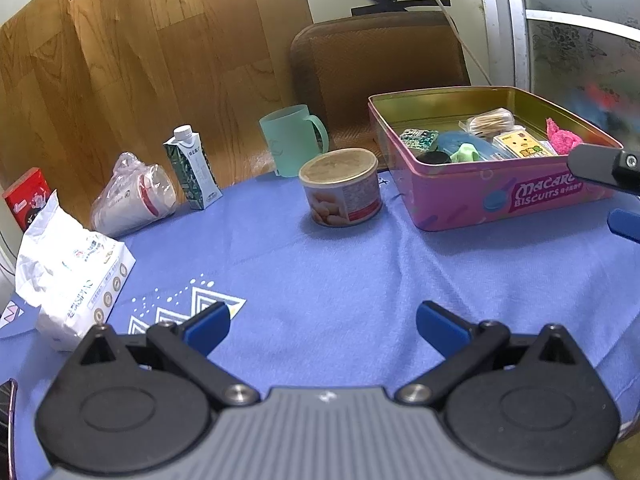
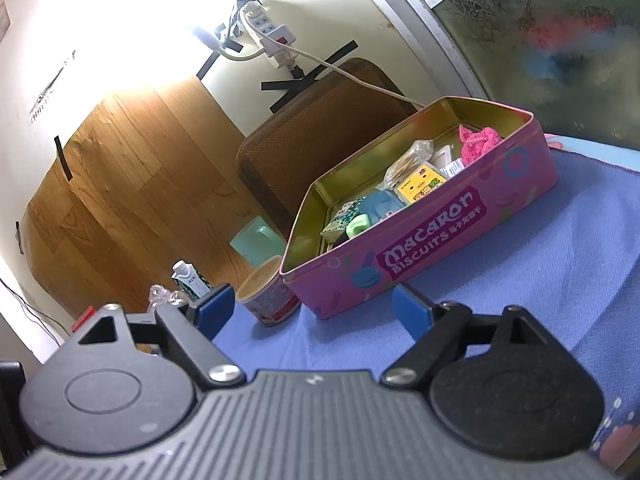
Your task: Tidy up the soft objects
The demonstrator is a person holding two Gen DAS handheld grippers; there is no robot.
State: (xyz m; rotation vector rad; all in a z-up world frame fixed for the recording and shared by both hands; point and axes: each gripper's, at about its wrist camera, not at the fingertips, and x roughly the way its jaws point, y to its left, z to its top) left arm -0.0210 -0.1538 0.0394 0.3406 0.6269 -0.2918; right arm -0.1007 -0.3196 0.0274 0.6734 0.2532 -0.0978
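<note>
A pink Macaron biscuit tin [image 1: 496, 196] stands open on the blue tablecloth at the right; it also shows in the right wrist view [image 2: 432, 240]. Inside lie a pink knitted piece [image 1: 560, 136] [image 2: 478, 142], a blue soft item [image 1: 460, 142], a small green piece [image 1: 466, 153], a bag of cotton swabs [image 1: 490, 120] and small packets. My left gripper [image 1: 322, 326] is open and empty over the bare cloth. My right gripper [image 2: 314, 308] is open and empty, just in front of the tin; its fingers [image 1: 600, 166] show at the right edge of the left wrist view.
A round can [image 1: 340, 186] stands left of the tin. Behind it are a green mug [image 1: 290, 140], a milk carton [image 1: 192, 168], a bagged cup [image 1: 134, 196], a red box [image 1: 28, 196] and a white tissue pack [image 1: 72, 276]. A brown chair back [image 1: 376, 72] stands beyond the table.
</note>
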